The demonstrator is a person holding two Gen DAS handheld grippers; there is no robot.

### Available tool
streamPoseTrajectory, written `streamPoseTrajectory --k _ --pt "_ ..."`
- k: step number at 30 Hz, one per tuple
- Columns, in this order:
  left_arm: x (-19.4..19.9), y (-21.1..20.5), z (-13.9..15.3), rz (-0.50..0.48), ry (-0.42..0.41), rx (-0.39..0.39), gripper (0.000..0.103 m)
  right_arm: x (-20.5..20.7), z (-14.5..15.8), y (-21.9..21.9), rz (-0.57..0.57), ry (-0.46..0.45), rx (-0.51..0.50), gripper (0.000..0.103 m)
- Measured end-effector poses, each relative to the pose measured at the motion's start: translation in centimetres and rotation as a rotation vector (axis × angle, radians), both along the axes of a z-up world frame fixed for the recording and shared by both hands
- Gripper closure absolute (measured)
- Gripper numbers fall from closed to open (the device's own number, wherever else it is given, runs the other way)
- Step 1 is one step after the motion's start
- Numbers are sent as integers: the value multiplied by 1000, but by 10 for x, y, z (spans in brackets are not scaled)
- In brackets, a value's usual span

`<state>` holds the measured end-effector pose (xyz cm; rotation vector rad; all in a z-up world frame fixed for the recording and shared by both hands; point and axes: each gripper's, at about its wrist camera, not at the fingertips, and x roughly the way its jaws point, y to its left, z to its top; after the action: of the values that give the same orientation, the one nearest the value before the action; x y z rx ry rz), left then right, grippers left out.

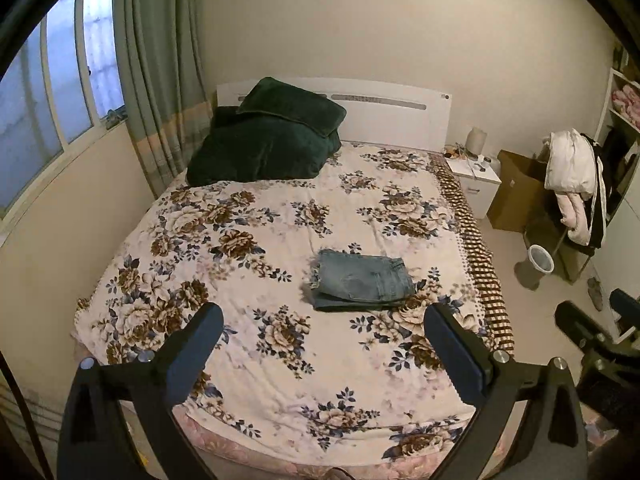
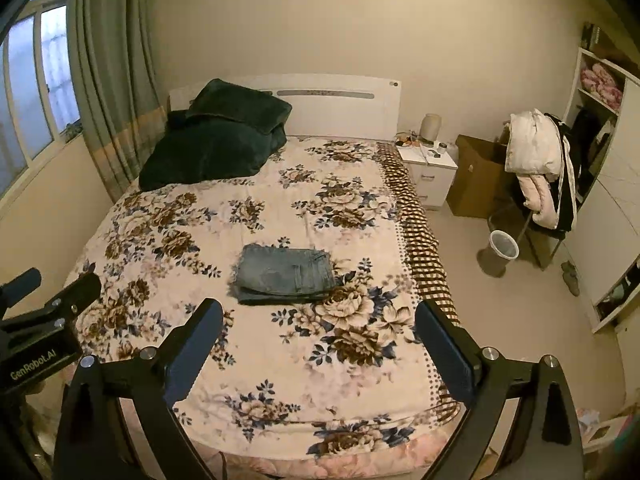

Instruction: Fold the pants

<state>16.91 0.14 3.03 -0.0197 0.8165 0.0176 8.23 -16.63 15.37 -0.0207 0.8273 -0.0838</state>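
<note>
- Faded blue denim pants (image 1: 362, 280)
- Cream bedspread (image 1: 248, 248) with brown roses and blue leaves
- Dark green velvet pillows (image 1: 264, 140)
- Grey-green curtain (image 1: 156, 60) with peach bands
- White headboard (image 1: 384, 116) and nightstand (image 1: 476, 184)
- Black grippers, left gripper (image 1: 322, 346), right gripper (image 2: 318, 342)

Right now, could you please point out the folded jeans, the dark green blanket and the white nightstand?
folded jeans (image 1: 362, 280): left wrist view, middle of the top layer.
dark green blanket (image 1: 264, 140): left wrist view, centre of the pile.
white nightstand (image 2: 430, 172): right wrist view, its front.
</note>
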Motion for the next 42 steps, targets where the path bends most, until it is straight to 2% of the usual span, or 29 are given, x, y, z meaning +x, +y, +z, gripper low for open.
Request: streamPoseTrajectory --k 5,10,14,19,27,42 --pt "17 -5 -15 14 -14 36 0 28 -15 -10 -28 -18 -8 4" --pt "42 -8 -38 9 3 40 0 62 -41 -18 -41 -54 -15 4" --pt "62 -13 -62 9 47 49 0 86 -64 -19 -48 -38 -50 4" --pt "75 -17 -75 16 67 54 0 112 -91 -21 -41 -5 -60 4" --pt "87 -21 -79 14 69 75 0 126 -114 -22 -46 27 -51 4" --pt "87 -14 -80 18 61 71 0 117 -121 -13 -37 23 -30 4"
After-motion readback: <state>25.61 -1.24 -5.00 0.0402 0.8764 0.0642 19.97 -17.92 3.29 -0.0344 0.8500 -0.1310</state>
